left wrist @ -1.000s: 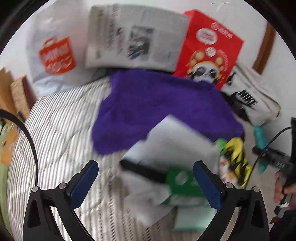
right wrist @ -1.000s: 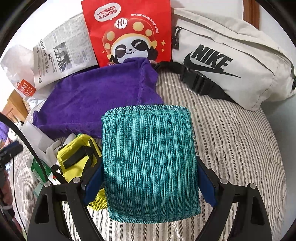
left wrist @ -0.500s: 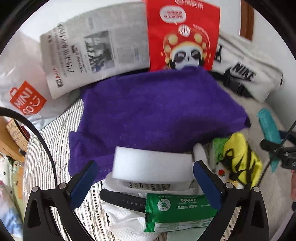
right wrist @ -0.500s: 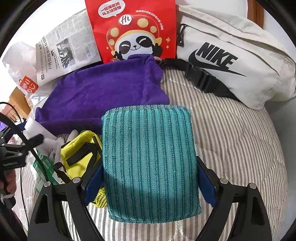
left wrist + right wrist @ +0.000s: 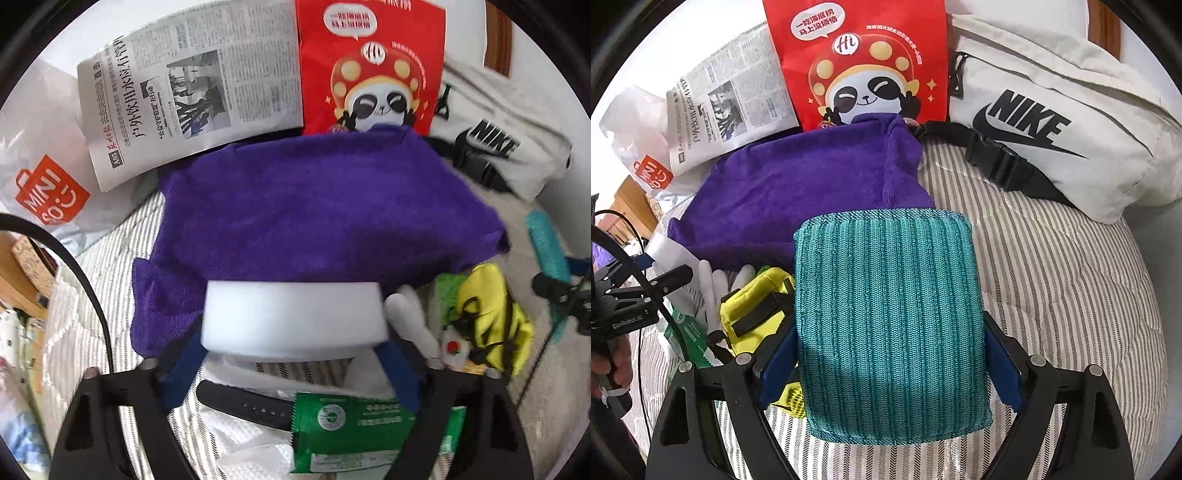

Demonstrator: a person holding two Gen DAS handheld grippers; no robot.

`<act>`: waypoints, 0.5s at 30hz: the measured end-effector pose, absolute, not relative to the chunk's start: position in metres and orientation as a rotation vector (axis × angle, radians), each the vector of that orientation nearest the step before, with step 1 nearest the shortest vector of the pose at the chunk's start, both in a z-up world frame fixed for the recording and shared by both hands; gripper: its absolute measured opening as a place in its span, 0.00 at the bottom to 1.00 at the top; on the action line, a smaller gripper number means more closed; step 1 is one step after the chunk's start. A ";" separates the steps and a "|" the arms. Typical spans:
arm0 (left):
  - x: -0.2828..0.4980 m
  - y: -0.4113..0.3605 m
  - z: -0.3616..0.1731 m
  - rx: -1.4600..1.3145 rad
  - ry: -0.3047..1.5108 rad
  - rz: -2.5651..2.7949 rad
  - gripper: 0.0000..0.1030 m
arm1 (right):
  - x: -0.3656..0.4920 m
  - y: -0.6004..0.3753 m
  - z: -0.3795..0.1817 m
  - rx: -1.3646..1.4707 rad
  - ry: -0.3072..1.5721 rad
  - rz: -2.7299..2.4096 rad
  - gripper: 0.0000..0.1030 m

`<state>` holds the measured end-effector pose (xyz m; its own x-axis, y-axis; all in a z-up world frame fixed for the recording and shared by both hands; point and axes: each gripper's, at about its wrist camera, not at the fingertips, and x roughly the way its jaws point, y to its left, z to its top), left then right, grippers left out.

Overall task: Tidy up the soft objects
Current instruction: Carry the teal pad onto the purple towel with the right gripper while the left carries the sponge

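Note:
A white foam sponge (image 5: 291,314) sits between the blue pads of my left gripper (image 5: 291,345). The jaws are closing and both pads touch the sponge's lower corners. It hangs over the near edge of a purple towel (image 5: 314,221) spread on the striped bed cover (image 5: 1052,295). My right gripper (image 5: 890,354) is shut on a teal knitted pad (image 5: 890,314), held above the bed in front of the purple towel (image 5: 798,192). From the left wrist the teal pad (image 5: 546,251) shows at the far right.
Against the wall stand a red panda bag (image 5: 369,62), a newspaper (image 5: 192,99), a Miniso plastic bag (image 5: 44,192) and a white Nike bag (image 5: 1052,122). Near my left gripper lie a yellow pouch (image 5: 491,314), white gloves (image 5: 410,317), a green packet (image 5: 354,417) and a black strap (image 5: 240,402).
My left gripper swung across the bed to the white sponge, then its pads came in against the sponge's sides. The right gripper and the teal pad have not moved.

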<state>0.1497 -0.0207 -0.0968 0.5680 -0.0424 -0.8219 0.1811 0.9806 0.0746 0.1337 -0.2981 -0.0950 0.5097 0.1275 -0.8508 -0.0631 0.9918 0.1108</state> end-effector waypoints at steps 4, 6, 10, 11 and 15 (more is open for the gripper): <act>0.145 -0.011 -0.092 0.119 0.946 -0.152 0.79 | 0.133 -0.293 -0.091 0.060 1.020 0.128 0.86; 0.142 -0.008 -0.089 0.108 0.939 -0.156 0.79 | 0.132 -0.289 -0.089 0.054 1.016 0.132 0.86; 0.132 0.003 -0.076 0.070 0.912 -0.167 0.78 | 0.131 -0.283 -0.080 0.051 1.007 0.148 0.86; 0.132 0.006 -0.073 0.063 0.906 -0.169 0.79 | 0.131 -0.281 -0.077 0.052 1.003 0.156 0.86; 0.132 0.019 -0.058 0.029 0.887 -0.164 0.79 | 0.137 -0.270 -0.065 0.038 0.991 0.171 0.86</act>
